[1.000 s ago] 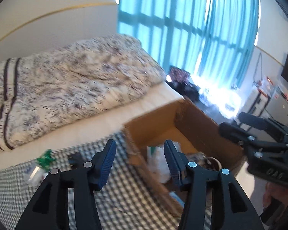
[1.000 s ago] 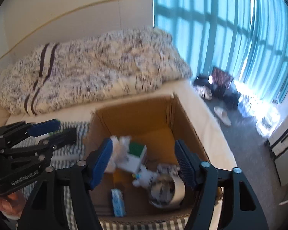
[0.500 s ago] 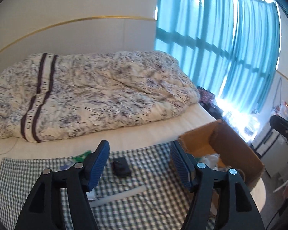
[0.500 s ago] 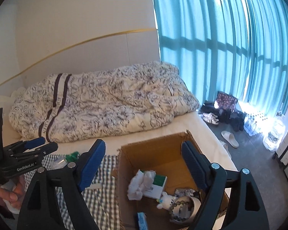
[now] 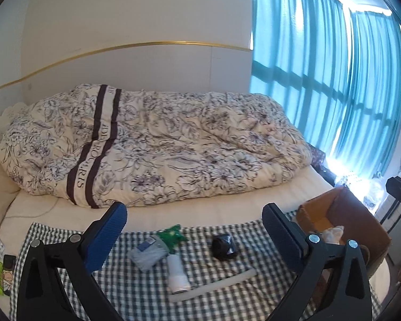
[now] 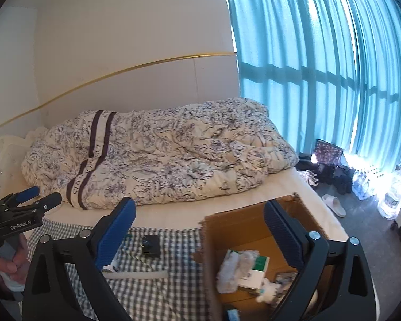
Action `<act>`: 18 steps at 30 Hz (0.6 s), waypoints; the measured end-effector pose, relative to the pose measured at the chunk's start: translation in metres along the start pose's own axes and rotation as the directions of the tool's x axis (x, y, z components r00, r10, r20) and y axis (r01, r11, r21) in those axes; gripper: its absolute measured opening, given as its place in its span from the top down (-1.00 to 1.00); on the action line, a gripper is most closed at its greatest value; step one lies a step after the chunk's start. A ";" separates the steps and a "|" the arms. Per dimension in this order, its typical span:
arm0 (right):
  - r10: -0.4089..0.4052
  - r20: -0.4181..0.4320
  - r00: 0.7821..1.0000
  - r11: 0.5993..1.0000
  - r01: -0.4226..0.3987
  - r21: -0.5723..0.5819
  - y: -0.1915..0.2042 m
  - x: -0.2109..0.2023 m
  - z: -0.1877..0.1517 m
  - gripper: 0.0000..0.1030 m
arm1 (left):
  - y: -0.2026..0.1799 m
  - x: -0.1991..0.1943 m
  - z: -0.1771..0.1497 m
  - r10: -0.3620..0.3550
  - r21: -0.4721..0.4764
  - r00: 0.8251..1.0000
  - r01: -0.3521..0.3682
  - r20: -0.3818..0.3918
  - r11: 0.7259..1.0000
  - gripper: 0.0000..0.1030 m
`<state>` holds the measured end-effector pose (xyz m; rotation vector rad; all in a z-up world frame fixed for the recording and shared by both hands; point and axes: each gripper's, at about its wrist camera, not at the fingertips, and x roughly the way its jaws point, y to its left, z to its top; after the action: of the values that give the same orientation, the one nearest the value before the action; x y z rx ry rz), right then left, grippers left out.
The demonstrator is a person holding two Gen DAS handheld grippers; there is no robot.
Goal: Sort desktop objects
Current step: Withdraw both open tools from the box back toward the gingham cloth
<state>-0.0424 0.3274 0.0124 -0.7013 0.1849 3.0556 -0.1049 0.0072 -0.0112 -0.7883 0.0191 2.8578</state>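
Left gripper [image 5: 193, 227] empty, jaws opening over checked cloth [image 5: 136, 289]. White bottle [image 5: 177, 274] lies ahead between fingers, long axis pointing away. Right gripper [image 6: 199, 223] also empty, opening, above cardboard box [image 6: 243, 230]. Left hand nearer.
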 end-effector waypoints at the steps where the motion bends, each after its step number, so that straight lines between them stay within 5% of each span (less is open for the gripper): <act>1: 0.010 0.000 1.000 1.000 -0.010 -0.001 0.005 0.003 0.000 -0.92 | 0.006 0.001 -0.001 0.000 -0.003 1.000 0.000 -0.002 1.000 -1.00; 18: 0.089 -0.122 0.989 0.989 -0.103 -0.108 0.091 0.069 -0.038 -0.99 | 0.081 0.061 -0.042 0.099 -0.031 0.985 -0.104 -0.141 0.994 -1.00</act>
<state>-0.0903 0.2308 -0.0412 -0.9041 0.0450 3.1388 -0.1486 -0.0648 -0.0813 -1.0224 0.0242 2.8991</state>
